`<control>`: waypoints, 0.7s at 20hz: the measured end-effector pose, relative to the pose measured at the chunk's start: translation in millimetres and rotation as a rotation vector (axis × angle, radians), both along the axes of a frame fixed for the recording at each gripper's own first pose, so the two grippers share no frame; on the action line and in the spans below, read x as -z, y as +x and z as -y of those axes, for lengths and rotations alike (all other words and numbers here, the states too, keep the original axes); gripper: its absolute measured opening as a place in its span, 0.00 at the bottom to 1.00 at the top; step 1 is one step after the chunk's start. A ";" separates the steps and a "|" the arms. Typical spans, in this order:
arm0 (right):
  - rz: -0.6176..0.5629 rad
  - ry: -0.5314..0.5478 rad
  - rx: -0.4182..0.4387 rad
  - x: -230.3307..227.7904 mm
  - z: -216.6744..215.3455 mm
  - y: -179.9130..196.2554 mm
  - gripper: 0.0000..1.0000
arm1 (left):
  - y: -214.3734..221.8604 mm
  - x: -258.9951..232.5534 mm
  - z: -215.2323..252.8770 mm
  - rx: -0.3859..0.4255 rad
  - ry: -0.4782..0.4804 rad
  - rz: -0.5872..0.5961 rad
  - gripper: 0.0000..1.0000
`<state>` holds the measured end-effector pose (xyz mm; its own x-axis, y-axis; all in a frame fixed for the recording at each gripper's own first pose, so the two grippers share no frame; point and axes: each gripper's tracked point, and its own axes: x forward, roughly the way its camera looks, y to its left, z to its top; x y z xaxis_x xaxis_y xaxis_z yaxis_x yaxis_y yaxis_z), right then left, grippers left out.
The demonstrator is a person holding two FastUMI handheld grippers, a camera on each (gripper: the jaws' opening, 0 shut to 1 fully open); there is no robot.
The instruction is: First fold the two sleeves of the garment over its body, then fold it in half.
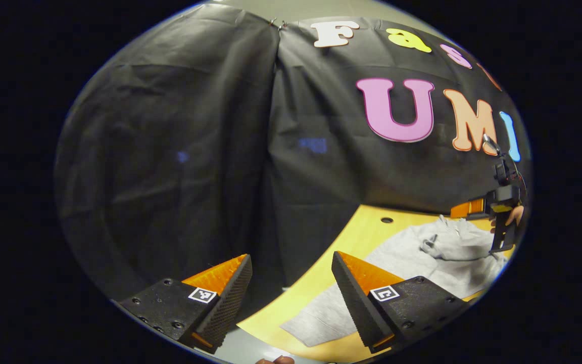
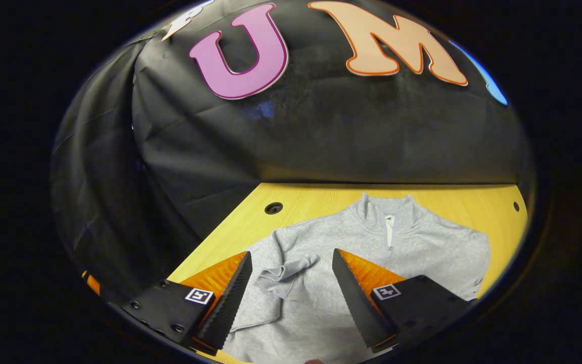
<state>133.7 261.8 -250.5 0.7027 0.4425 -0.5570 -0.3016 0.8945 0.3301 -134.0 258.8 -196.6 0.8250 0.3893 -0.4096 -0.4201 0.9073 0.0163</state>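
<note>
The grey garment (image 2: 351,253) lies flat on the yellow wooden table (image 2: 316,199), collar at the far edge, zip running toward us. In the right gripper view one sleeve (image 2: 283,273) is already lying across the body, its cuff bunched just left of centre; the right-hand sleeve looks tucked in too, though the fisheye edge makes that hard to confirm. The right gripper (image 2: 291,298) hangs over the near part of the body, fingers wide apart, nothing between them. The left gripper (image 1: 291,298) hangs off the table's left end, also spread and empty, with the hem corner (image 1: 316,318) just beyond its right finger. So the halving fold looks to be the step in hand. To do it well, I'd say each claw should take a hem corner, pinching both layers, then lift together and carry the hem evenly to the collar, keeping that loose cuff from dragging out.
</note>
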 end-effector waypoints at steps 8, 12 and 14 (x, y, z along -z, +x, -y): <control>0.050 -0.084 0.103 -9.1 99.9 -4.5 0.98 | -12.5 100.4 15.1 0.033 -0.128 -0.198 0.95; 0.043 -0.093 0.159 -10.8 139.8 -5.5 0.98 | -28.7 141.7 19.5 0.024 -0.204 -0.314 0.95; 0.047 -0.096 0.173 -13.3 155.8 -5.8 0.98 | -33.6 156.9 26.1 0.026 -0.204 -0.362 0.96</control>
<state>127.9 106.0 -237.2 0.7900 0.2591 -0.5557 -0.1533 0.9610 0.2301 -167.7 232.7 -353.5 0.6219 0.2512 -0.7417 -0.3974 0.9174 -0.0225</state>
